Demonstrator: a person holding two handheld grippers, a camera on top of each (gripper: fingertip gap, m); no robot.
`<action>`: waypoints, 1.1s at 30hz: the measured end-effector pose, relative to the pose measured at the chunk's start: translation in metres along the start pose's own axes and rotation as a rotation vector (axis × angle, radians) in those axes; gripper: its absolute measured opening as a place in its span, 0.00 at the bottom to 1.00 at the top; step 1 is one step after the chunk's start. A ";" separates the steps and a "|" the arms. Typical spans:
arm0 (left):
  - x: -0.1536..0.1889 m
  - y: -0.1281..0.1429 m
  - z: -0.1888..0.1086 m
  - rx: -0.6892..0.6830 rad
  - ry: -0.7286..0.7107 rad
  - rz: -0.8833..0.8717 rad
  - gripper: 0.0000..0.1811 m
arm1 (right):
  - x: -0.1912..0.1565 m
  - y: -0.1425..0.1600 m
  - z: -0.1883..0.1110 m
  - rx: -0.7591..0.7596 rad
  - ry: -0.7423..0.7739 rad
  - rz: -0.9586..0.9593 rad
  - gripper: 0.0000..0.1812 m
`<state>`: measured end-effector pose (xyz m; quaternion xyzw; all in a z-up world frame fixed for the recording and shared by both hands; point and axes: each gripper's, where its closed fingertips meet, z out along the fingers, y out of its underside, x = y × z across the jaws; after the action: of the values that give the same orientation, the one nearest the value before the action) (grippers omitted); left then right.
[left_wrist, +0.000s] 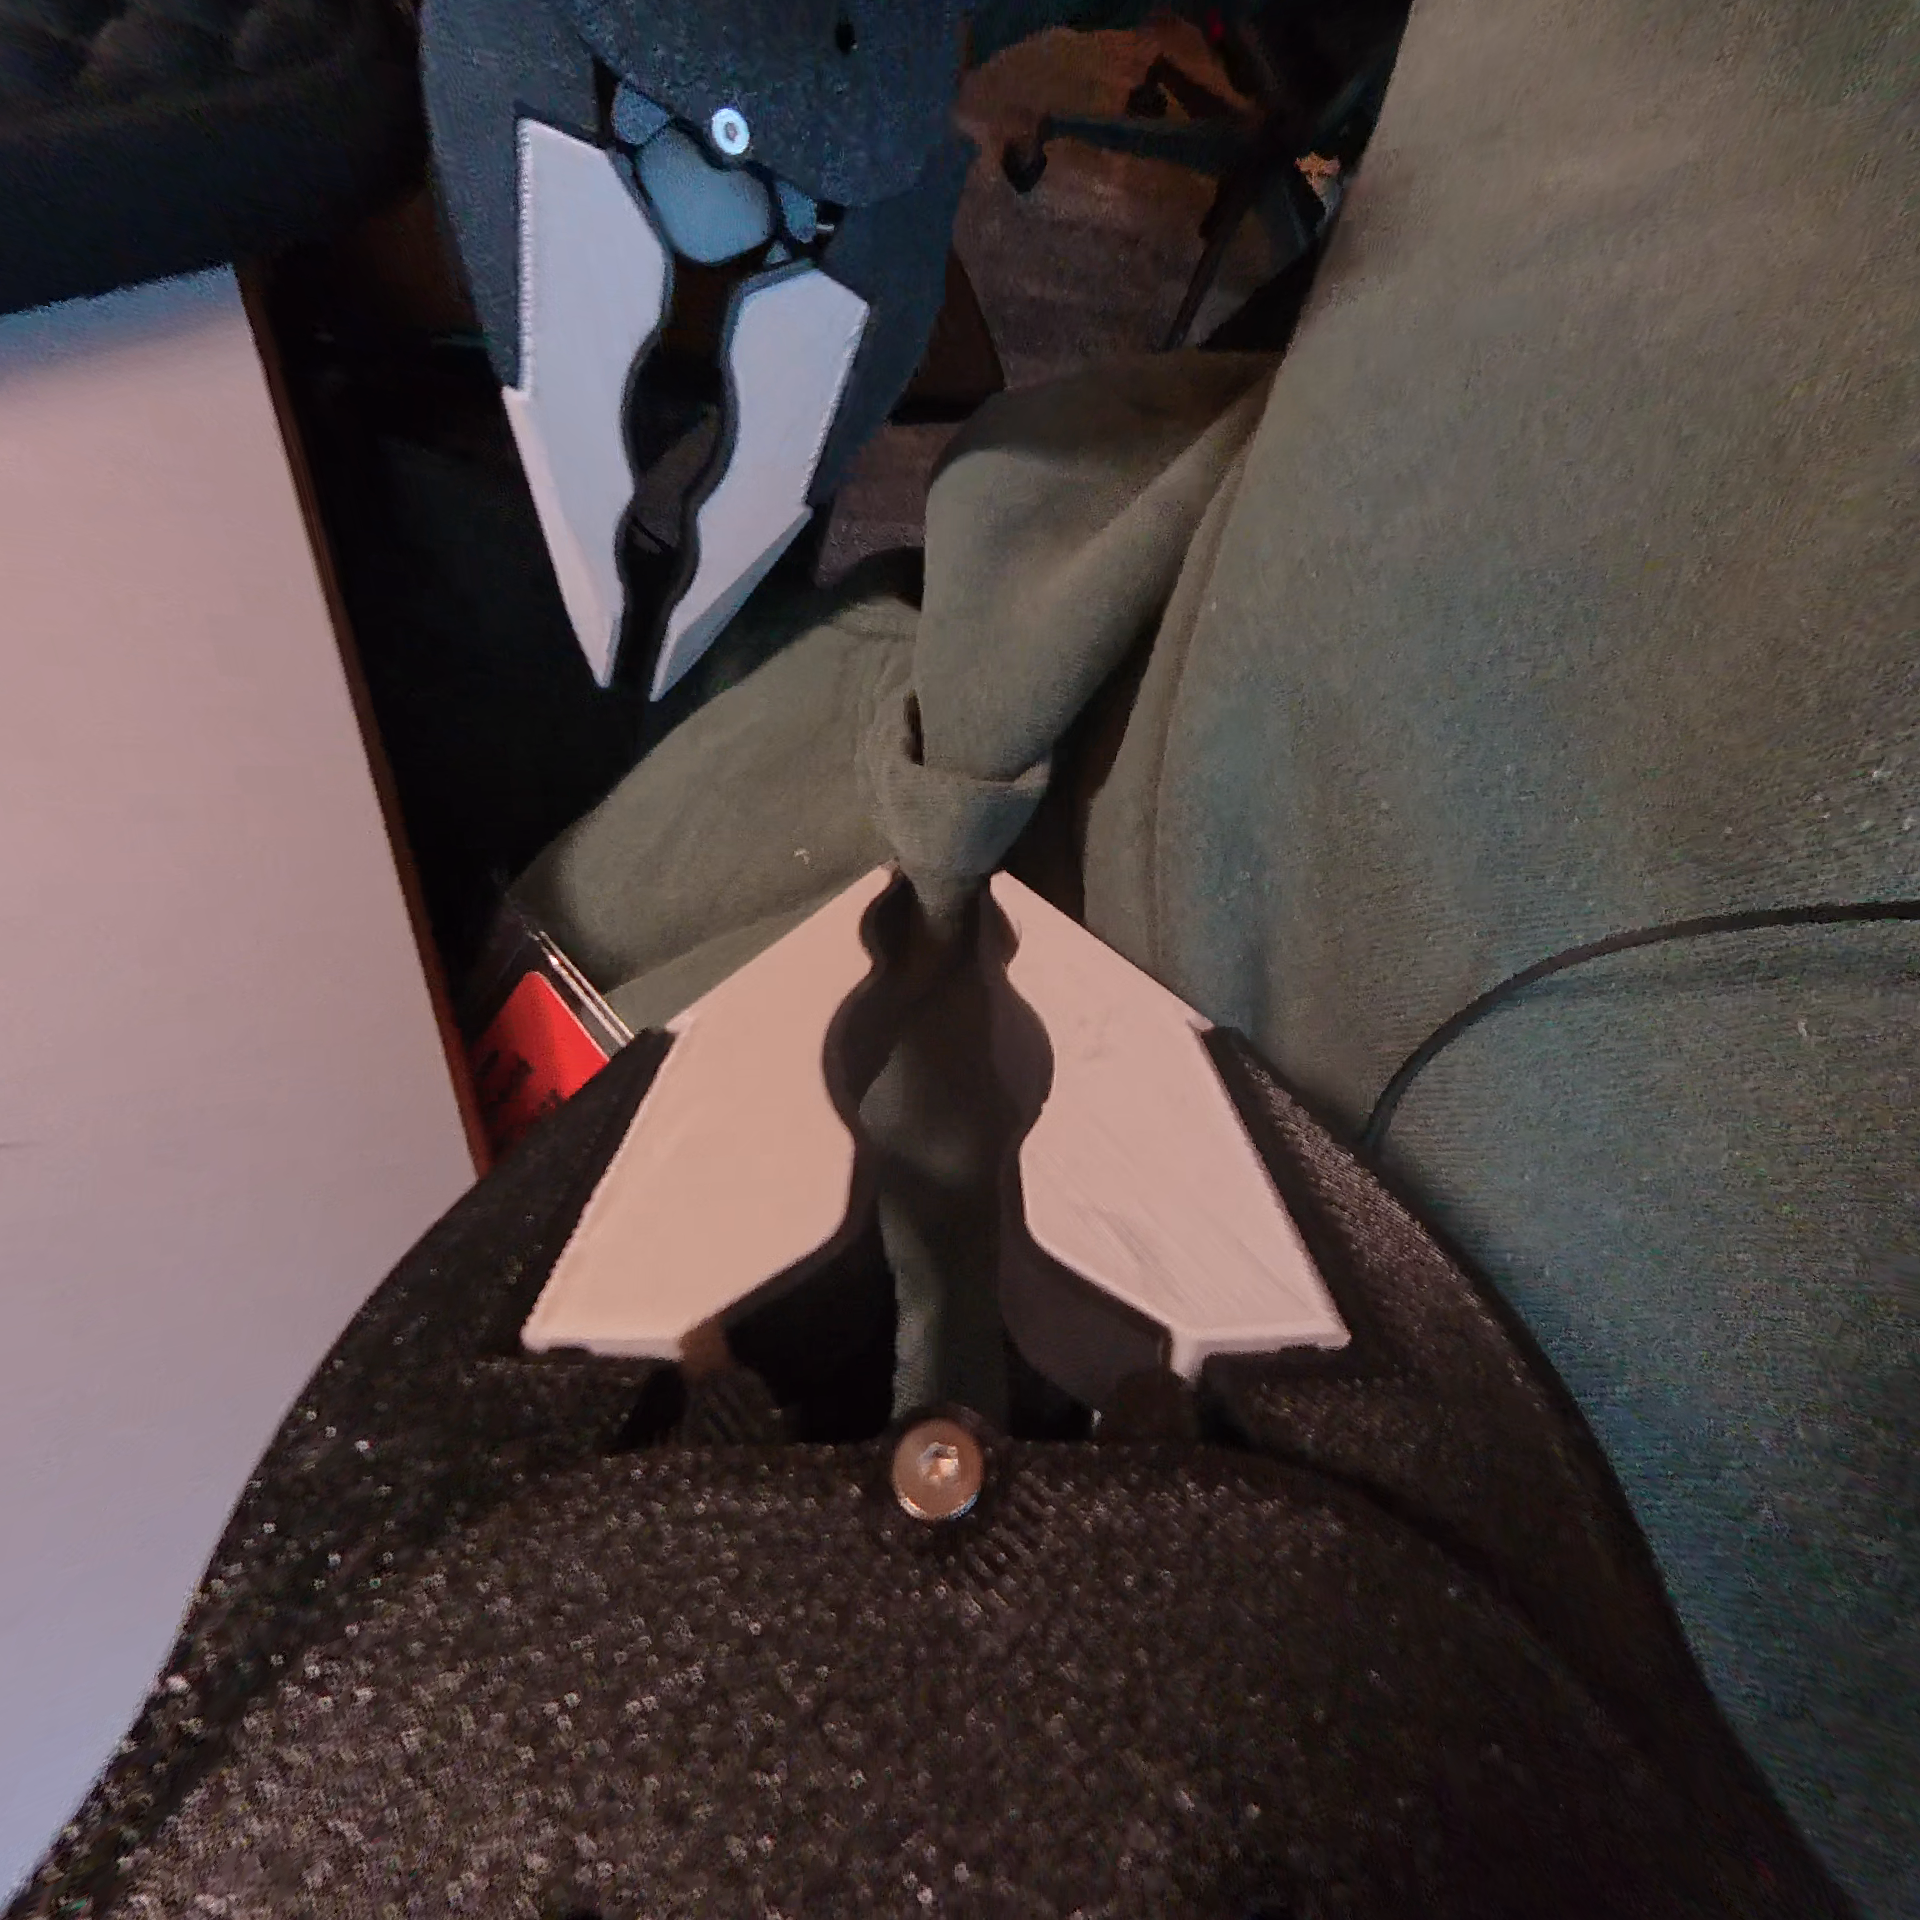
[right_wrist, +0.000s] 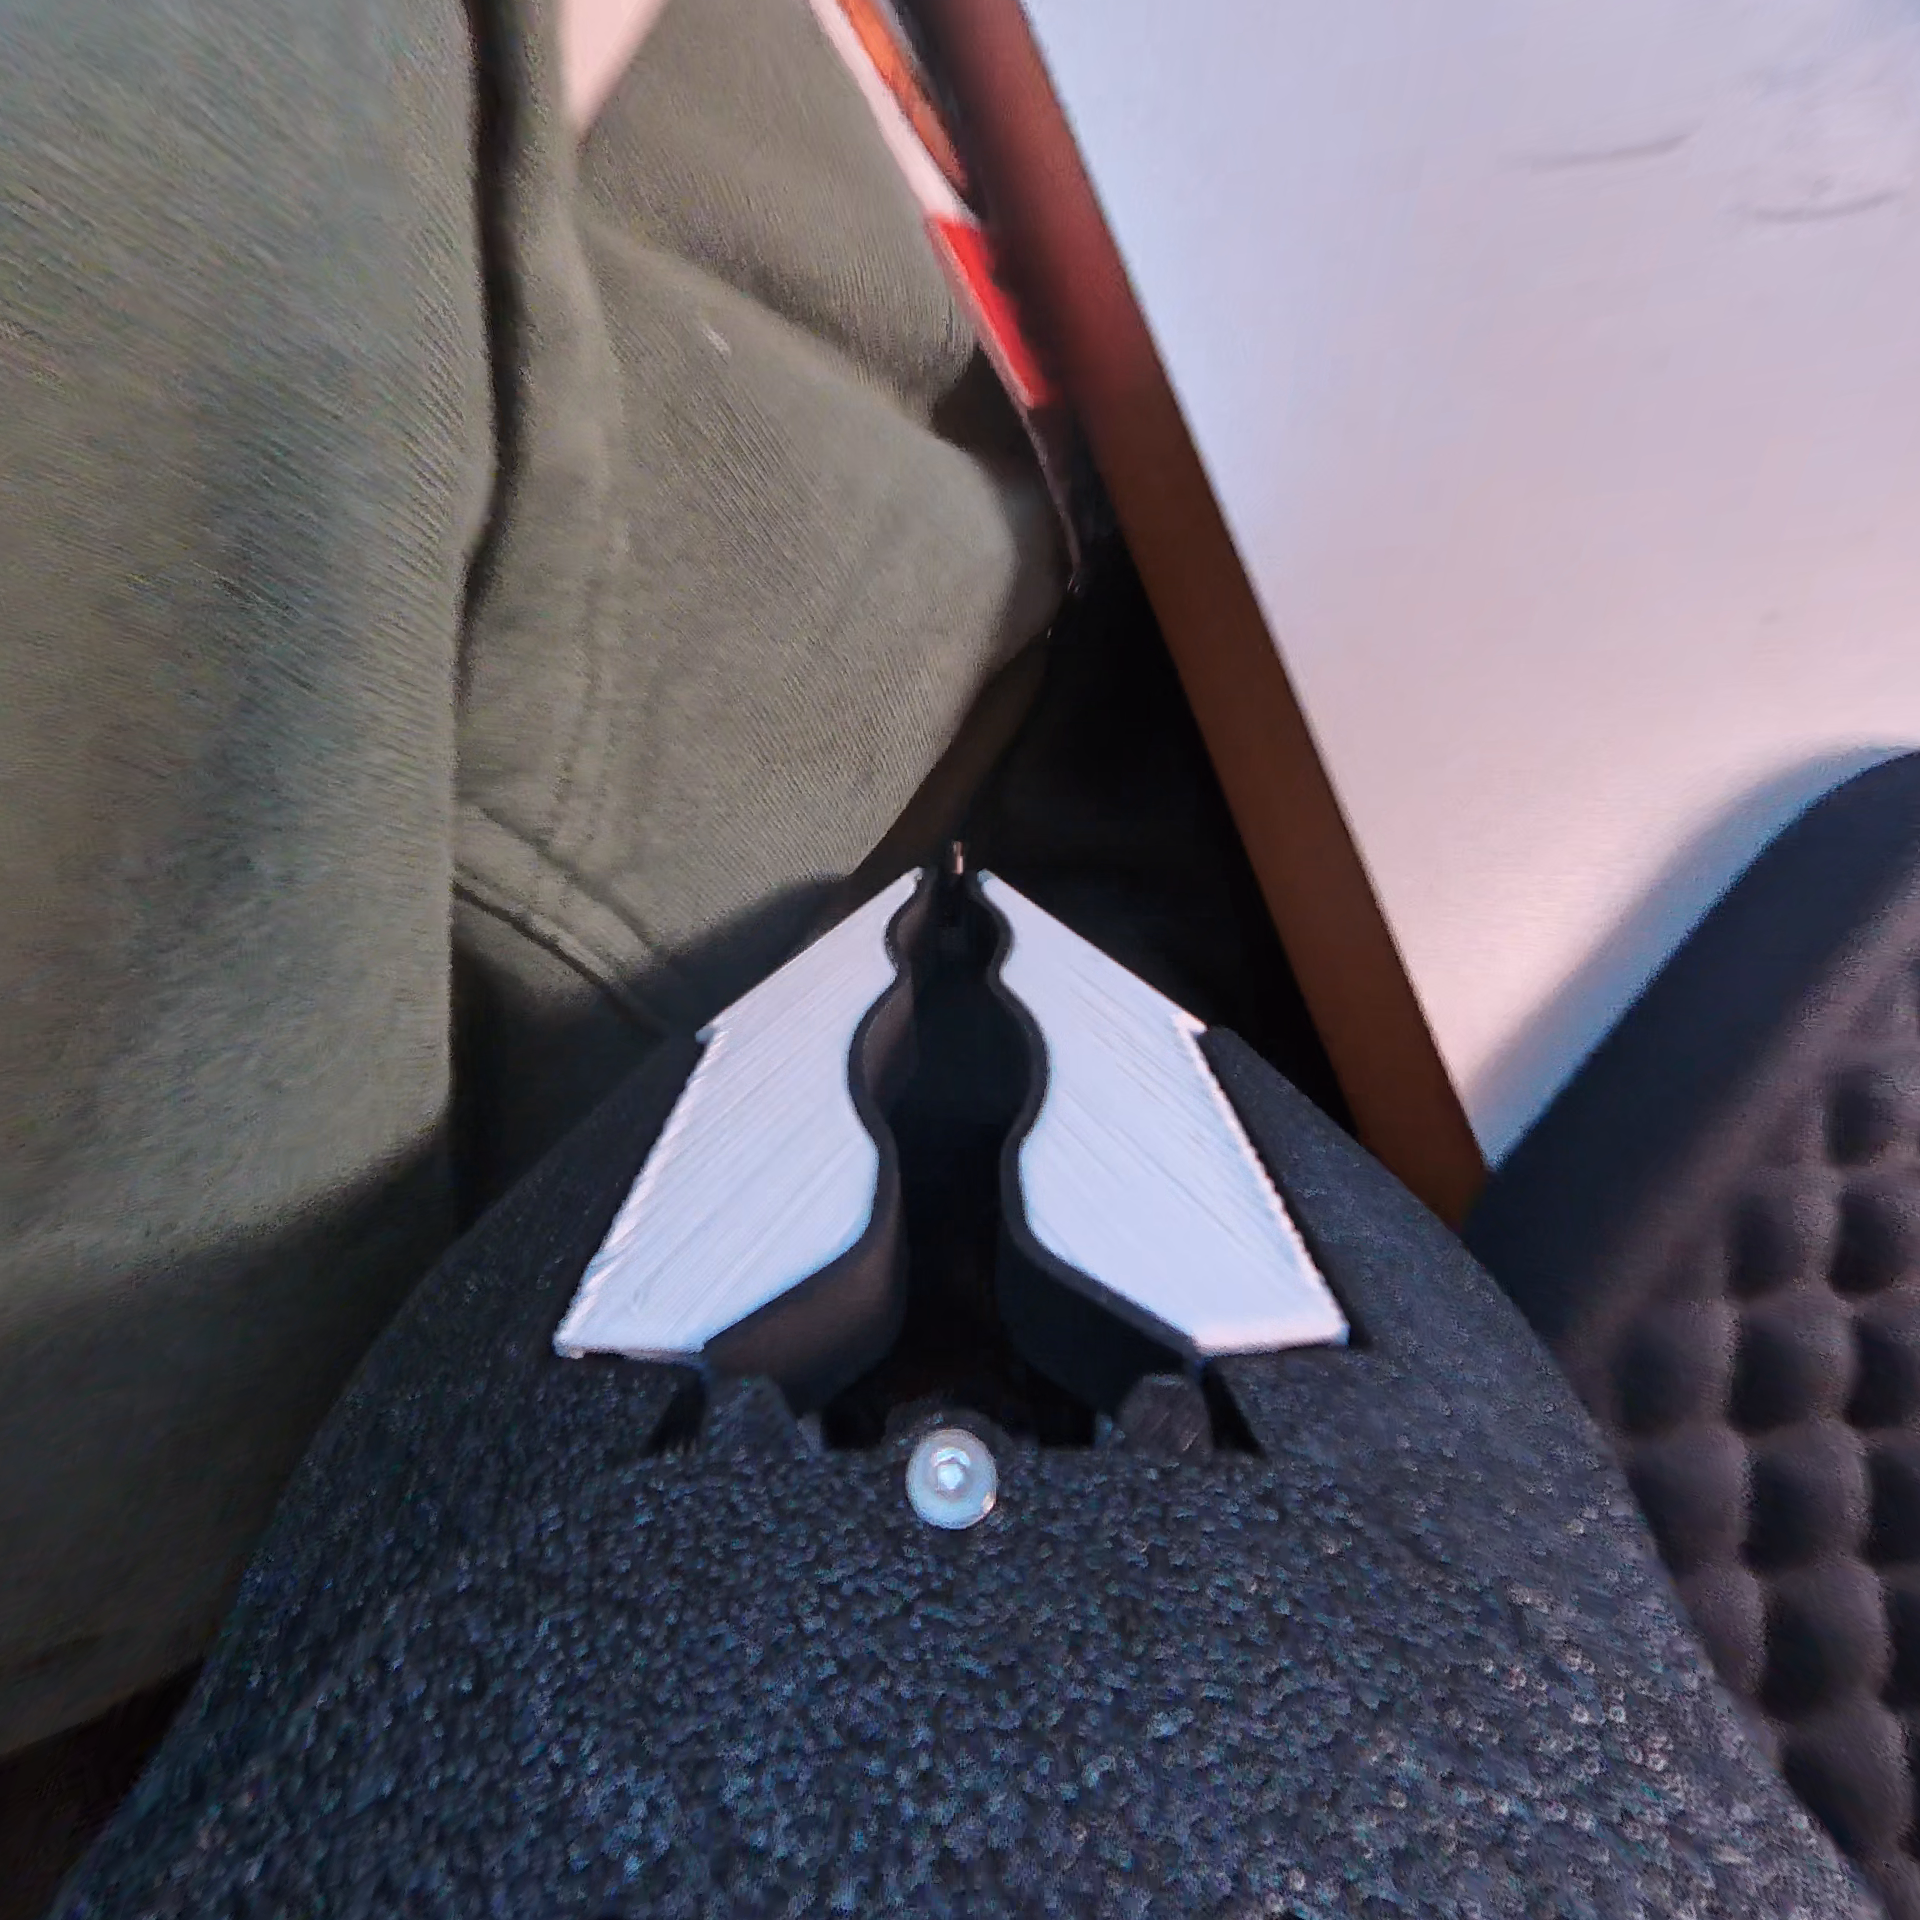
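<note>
A dark green fabric garment (left_wrist: 1507, 520) fills the right of the left wrist view and the left of the right wrist view (right_wrist: 260, 623). My left gripper (left_wrist: 940, 883) is shut on a twisted fold of this fabric, which runs back between the jaws. My right gripper (right_wrist: 951, 883) has its jaws together beside a seamed edge of the garment. A small thin dark thing shows at its tips; I cannot tell what it is. The right gripper also shows in the left wrist view (left_wrist: 629, 686), pointing down beside the fabric.
A white surface (left_wrist: 156, 831) with a brown edge (right_wrist: 1195, 623) runs beside the garment. A red and white thing (left_wrist: 535, 1049) lies in the dark gap between them. A thin black cord (left_wrist: 1558, 956) crosses the fabric. Black bumpy foam (right_wrist: 1766, 1247) lies on the white surface. My hands' fingertips stand some 12 centimetres from each other.
</note>
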<state>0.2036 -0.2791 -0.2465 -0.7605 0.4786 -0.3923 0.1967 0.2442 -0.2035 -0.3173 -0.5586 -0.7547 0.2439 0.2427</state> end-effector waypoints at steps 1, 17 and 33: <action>-0.003 -0.004 -0.002 0.025 -0.016 -0.002 0.08 | 0.002 -0.006 -0.007 0.037 -0.002 0.006 0.03; -0.153 -0.035 -0.137 0.407 -0.824 -0.136 0.32 | 0.148 -0.135 -0.072 0.355 0.275 -0.137 0.03; -0.262 0.033 -0.271 0.484 -1.169 -0.327 0.35 | 0.322 -0.219 0.088 0.002 -0.070 -0.456 0.03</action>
<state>-0.0897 -0.0430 -0.2090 -0.8456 0.0692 -0.0354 0.5281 -0.0537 0.0409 -0.2138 -0.3647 -0.8690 0.2026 0.2658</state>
